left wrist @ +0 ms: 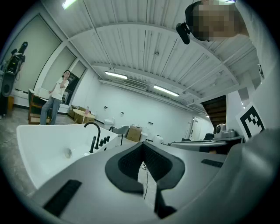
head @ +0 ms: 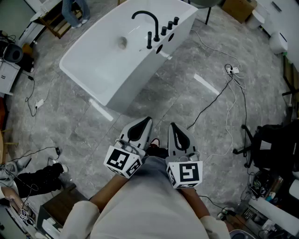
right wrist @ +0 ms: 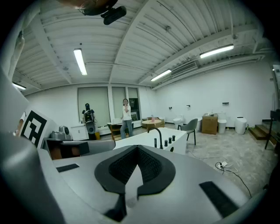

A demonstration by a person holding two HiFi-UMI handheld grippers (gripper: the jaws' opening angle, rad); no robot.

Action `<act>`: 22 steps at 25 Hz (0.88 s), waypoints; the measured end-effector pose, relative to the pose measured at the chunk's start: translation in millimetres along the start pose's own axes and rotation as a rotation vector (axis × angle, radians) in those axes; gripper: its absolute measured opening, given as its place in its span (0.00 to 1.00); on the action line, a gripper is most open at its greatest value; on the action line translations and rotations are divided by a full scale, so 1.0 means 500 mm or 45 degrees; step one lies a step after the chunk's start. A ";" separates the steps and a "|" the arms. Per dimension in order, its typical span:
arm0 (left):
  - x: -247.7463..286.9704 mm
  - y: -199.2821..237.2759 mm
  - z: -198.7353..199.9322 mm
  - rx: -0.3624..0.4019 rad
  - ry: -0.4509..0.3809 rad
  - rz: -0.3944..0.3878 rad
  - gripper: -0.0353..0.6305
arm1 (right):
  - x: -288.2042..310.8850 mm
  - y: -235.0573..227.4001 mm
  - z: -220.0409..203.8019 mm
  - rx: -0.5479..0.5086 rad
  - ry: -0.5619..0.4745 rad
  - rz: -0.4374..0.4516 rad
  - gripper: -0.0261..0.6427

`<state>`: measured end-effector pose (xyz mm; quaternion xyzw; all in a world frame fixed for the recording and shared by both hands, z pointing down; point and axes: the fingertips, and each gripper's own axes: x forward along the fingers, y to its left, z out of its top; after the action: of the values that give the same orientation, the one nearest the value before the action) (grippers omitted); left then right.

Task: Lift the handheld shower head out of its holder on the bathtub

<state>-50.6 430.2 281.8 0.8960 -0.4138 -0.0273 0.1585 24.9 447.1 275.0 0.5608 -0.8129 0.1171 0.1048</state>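
Note:
The white bathtub (head: 100, 65) stands on the grey floor ahead of me, with a black arched faucet (head: 145, 18) on its rim. Beside the faucet the black handheld shower head (head: 149, 40) stands upright in its holder, next to three black knobs (head: 169, 26). Both grippers are held close to my body, well short of the tub. My left gripper (head: 148, 119) is shut with nothing in it, and so is my right gripper (head: 172, 125). The left gripper view shows the shower head (left wrist: 93, 144) far beyond the closed left gripper (left wrist: 142, 143). In the right gripper view the shower head (right wrist: 155, 143) stands past the right gripper (right wrist: 138, 147).
Black cables (head: 219, 93) and a power strip (head: 233, 70) lie on the floor right of the tub. An office chair (head: 271, 144) stands at the right, and a cardboard box (head: 238, 8) beyond the tub. A person (right wrist: 126, 116) stands far behind the tub, with a grey chair (right wrist: 190, 127) nearby.

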 end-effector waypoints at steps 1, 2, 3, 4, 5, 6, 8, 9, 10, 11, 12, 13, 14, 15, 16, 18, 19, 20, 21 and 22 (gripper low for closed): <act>-0.003 -0.006 -0.004 -0.006 0.001 0.002 0.06 | -0.006 0.000 -0.003 -0.003 0.003 -0.001 0.07; -0.006 -0.011 -0.008 -0.011 0.002 0.003 0.06 | -0.012 0.000 -0.006 -0.006 0.005 0.000 0.07; -0.008 -0.016 -0.012 -0.012 0.003 0.002 0.06 | -0.016 0.000 -0.008 -0.012 0.006 0.003 0.07; -0.008 -0.021 -0.014 -0.009 0.004 -0.003 0.06 | -0.019 0.001 -0.009 -0.017 0.006 0.009 0.07; -0.009 -0.026 -0.017 -0.003 0.007 -0.008 0.06 | -0.021 0.003 -0.010 -0.021 0.005 0.014 0.07; -0.010 -0.029 -0.019 0.003 0.009 -0.011 0.06 | -0.023 0.004 -0.012 -0.022 0.005 0.018 0.07; -0.010 -0.031 -0.023 0.009 0.016 -0.009 0.06 | -0.027 0.005 -0.016 -0.020 0.006 0.019 0.07; -0.009 -0.031 -0.025 0.011 0.020 -0.009 0.06 | -0.028 0.006 -0.017 -0.017 0.006 0.020 0.07; -0.009 -0.030 -0.026 0.014 0.024 -0.007 0.06 | -0.029 0.005 -0.016 -0.012 0.004 0.022 0.07; -0.008 -0.029 -0.025 0.021 0.027 -0.005 0.06 | -0.029 0.004 -0.014 -0.001 -0.003 0.024 0.07; -0.007 -0.028 -0.022 0.031 0.030 -0.003 0.06 | -0.030 0.002 -0.010 0.011 -0.013 0.025 0.07; -0.007 -0.027 -0.019 0.041 0.031 0.000 0.06 | -0.030 0.000 -0.006 0.019 -0.025 0.025 0.07; -0.008 -0.026 -0.015 0.050 0.030 0.007 0.06 | -0.031 0.000 -0.001 0.021 -0.035 0.027 0.07; -0.009 -0.025 -0.010 0.058 0.028 0.015 0.06 | -0.032 0.000 0.003 0.020 -0.042 0.031 0.07; -0.010 -0.024 -0.005 0.067 0.027 0.020 0.06 | -0.033 0.000 0.006 0.021 -0.047 0.036 0.07; -0.013 -0.022 0.003 0.081 0.026 0.032 0.06 | -0.033 0.002 0.009 0.024 -0.051 0.046 0.07; -0.014 -0.020 0.007 0.084 0.027 0.040 0.06 | -0.032 0.003 0.009 0.025 -0.052 0.051 0.07; -0.014 -0.016 0.009 0.084 0.029 0.048 0.06 | -0.030 0.005 0.009 0.028 -0.050 0.057 0.07; -0.015 -0.012 0.010 0.080 0.031 0.056 0.06 | -0.028 0.006 0.008 0.032 -0.047 0.062 0.07; -0.015 -0.008 0.010 0.076 0.032 0.063 0.06 | -0.026 0.007 0.006 0.037 -0.041 0.066 0.07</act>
<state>-53.7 436.8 275.2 0.8901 -0.4344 0.0003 0.1376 25.8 458.8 267.9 0.5427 -0.8271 0.1224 0.0804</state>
